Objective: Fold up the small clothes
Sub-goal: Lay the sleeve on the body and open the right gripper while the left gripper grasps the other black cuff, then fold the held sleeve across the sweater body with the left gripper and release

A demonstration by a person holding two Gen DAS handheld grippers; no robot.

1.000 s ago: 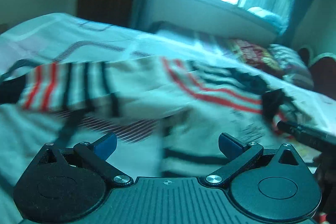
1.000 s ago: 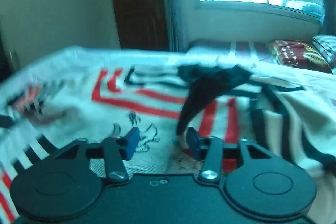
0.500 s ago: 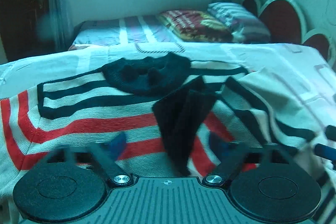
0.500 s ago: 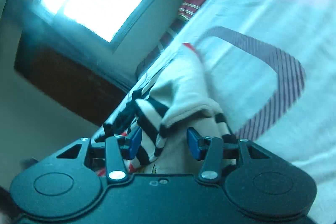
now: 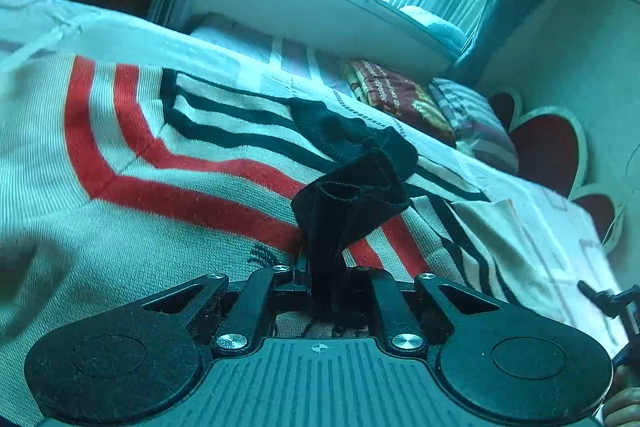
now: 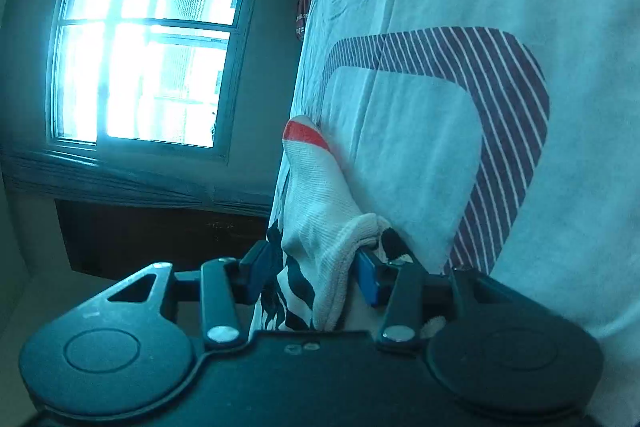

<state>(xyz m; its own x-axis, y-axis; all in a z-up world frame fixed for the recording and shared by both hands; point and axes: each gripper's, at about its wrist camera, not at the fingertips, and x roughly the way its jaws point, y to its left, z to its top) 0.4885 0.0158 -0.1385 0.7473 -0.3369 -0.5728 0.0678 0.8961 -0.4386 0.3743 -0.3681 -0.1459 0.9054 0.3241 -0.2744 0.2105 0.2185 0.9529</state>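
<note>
Left wrist view: your left tongs (image 5: 326, 277) are clenched on a bunched black part of the sweater (image 5: 192, 187); the black fabric (image 5: 348, 203) stands up from between the arms as a rumpled column.
Sweater, position: cream knit with red and black stripes, spread flat over the bed (image 5: 540, 227), filling the left and middle of the left view; its black collar (image 5: 332, 131) lies just beyond the pinched bunch.
Sweater, right edge: a cream fold with black stripes lies turned over near the bed's right side.
Right wrist view: camera is rolled onto its side, so the window (image 6: 148, 63) stands along the left and the bed sheet (image 6: 440, 127) fills the right.
Right tongs (image 6: 312, 273): partly spread, with a thick fold of cream knit between the blue pads (image 6: 370, 277); the right pad touches the cloth, the left pad's contact you cannot tell.
Cloth in right tongs: white ribbed fold with a red tip (image 6: 304, 133) pointing away from you, black markings low beside it, lying against the sheet.
Sheet: pale, printed with a rounded striped maroon band (image 6: 504, 131).
Background, left view: pillows (image 5: 404, 99) at the head of the bed, a red and white headboard (image 5: 552, 151) at right, curtained window above.
Lower right corner, left view: part of the other tool and a hand (image 5: 624, 407) show at the frame edge.
</note>
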